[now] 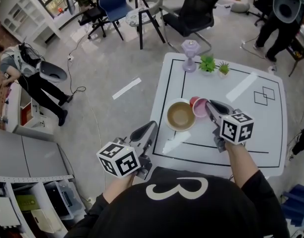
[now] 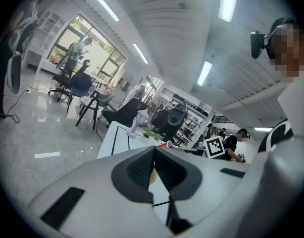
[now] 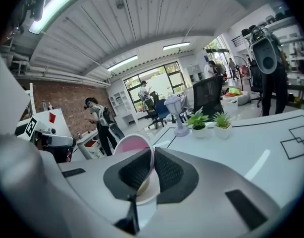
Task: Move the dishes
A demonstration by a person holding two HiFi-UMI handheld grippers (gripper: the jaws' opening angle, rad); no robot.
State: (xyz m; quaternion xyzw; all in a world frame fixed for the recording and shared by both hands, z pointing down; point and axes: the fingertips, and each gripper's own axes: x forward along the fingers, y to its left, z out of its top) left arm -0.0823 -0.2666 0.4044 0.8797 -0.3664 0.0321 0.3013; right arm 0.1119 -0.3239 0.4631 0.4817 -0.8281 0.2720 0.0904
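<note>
A cream bowl with a brown inside sits near the left front of the white table. Right beside it a pink bowl stands tilted on edge, with something red just behind it. My right gripper is shut on the pink bowl's rim; in the right gripper view the pink bowl stands between the jaws of the right gripper, above the cream bowl. My left gripper hovers off the table's left edge, shut and holding nothing, jaws together in the left gripper view.
A purple lamp-shaped ornament and two small potted plants stand at the table's far edge. Black tape lines mark the tabletop. A black office chair and a blue chair stand beyond. People stand at the left and upper right.
</note>
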